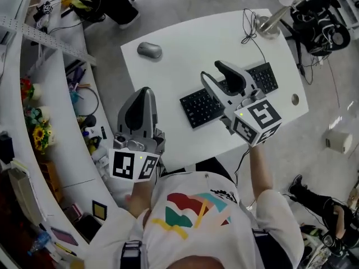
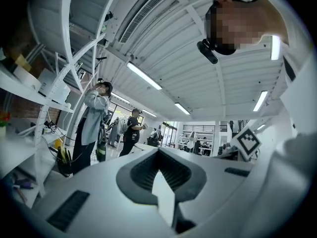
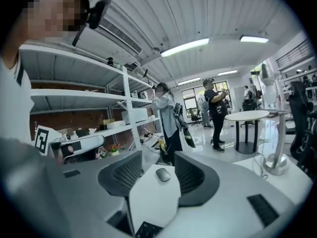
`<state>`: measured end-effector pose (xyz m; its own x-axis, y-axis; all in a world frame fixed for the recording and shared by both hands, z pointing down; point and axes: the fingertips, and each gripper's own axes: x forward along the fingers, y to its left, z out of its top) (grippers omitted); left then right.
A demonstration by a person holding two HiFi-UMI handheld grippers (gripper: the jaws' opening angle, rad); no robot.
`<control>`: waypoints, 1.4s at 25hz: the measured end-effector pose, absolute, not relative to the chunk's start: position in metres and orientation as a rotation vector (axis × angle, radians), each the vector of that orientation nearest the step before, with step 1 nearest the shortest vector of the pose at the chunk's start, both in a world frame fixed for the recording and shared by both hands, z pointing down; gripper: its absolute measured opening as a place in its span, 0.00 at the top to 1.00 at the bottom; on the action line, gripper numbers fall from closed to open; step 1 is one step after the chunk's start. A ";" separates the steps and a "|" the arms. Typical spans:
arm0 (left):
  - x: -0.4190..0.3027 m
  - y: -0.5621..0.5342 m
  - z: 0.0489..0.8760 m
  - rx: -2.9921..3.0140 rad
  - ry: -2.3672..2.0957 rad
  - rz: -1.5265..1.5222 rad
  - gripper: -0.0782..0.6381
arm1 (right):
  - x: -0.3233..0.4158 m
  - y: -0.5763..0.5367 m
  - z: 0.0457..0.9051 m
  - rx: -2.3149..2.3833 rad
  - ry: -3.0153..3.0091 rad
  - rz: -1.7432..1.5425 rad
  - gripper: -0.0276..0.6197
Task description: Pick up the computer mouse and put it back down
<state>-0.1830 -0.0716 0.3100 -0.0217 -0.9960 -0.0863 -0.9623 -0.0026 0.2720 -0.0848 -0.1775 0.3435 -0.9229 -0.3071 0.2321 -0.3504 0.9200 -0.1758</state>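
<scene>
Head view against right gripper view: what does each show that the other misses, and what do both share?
Only the head view: the coloured print on the person's shirt. Only the right gripper view: two people standing in the background, a round table and ceiling lights. Both: the mouse lying on the white table, and the right gripper, jaws apart and empty.

Setting: shared open-plan office and lab.
Evidence: white desk [image 1: 185, 55], keyboard [image 1: 201, 109], stocked shelving [image 3: 79, 93], ceiling strip lights [image 3: 185, 47].
</scene>
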 end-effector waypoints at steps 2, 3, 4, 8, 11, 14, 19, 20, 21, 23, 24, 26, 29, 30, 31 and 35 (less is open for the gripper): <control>-0.201 -0.069 0.319 2.059 -2.143 -0.387 0.83 | -0.128 -0.193 0.354 0.394 -2.862 0.356 0.54; -0.210 -0.068 0.324 2.042 -2.149 -0.381 0.83 | -0.151 -0.201 0.362 0.346 -2.841 0.373 0.53; -0.219 -0.069 0.330 2.026 -2.154 -0.370 0.83 | -0.174 -0.208 0.372 0.298 -2.808 0.391 0.53; -0.250 -0.070 0.355 1.952 -2.175 -0.346 0.83 | -0.255 -0.227 0.432 0.150 -2.627 0.330 0.52; -0.268 -0.067 0.376 1.899 -2.187 -0.339 0.83 | -0.296 -0.230 0.483 0.074 -2.504 0.252 0.46; -0.282 -0.059 0.394 1.850 -2.193 -0.333 0.83 | -0.324 -0.223 0.531 -0.006 -2.393 0.158 0.35; -0.293 -0.046 0.417 1.781 -2.190 -0.343 0.83 | -0.346 -0.225 0.585 -0.020 -2.251 0.012 0.36; -0.295 -0.044 0.421 1.773 -2.190 -0.344 0.83 | -0.347 -0.228 0.592 -0.010 -2.234 0.000 0.36; -0.297 -0.042 0.424 1.766 -2.190 -0.345 0.83 | -0.349 -0.231 0.598 0.002 -2.221 -0.010 0.36; -0.301 -0.041 0.429 1.752 -2.194 -0.351 0.83 | -0.354 -0.238 0.606 0.022 -2.208 -0.016 0.36; -0.303 -0.040 0.430 1.746 -2.196 -0.354 0.83 | -0.357 -0.241 0.608 0.025 -2.202 -0.012 0.36; -0.307 -0.039 0.432 1.736 -2.201 -0.354 0.83 | -0.360 -0.243 0.610 0.016 -2.185 0.002 0.36; -0.311 -0.037 0.432 1.724 -2.206 -0.358 0.83 | -0.360 -0.245 0.610 0.000 -2.161 0.029 0.36; -0.312 -0.036 0.432 1.719 -2.208 -0.361 0.83 | -0.359 -0.245 0.610 -0.003 -2.155 0.043 0.36; -0.313 -0.035 0.432 1.714 -2.210 -0.362 0.83 | -0.359 -0.245 0.610 -0.007 -2.152 0.053 0.36; -0.312 -0.031 0.434 1.709 -2.210 -0.363 0.83 | -0.358 -0.241 0.609 -0.010 -2.124 0.050 0.43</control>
<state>-0.3122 -0.0315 0.4344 -0.2311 -0.9680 0.0976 -0.8859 0.2508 0.3902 -0.3581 -0.2412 0.6086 -0.5257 0.0271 0.8503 -0.0133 0.9991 -0.0401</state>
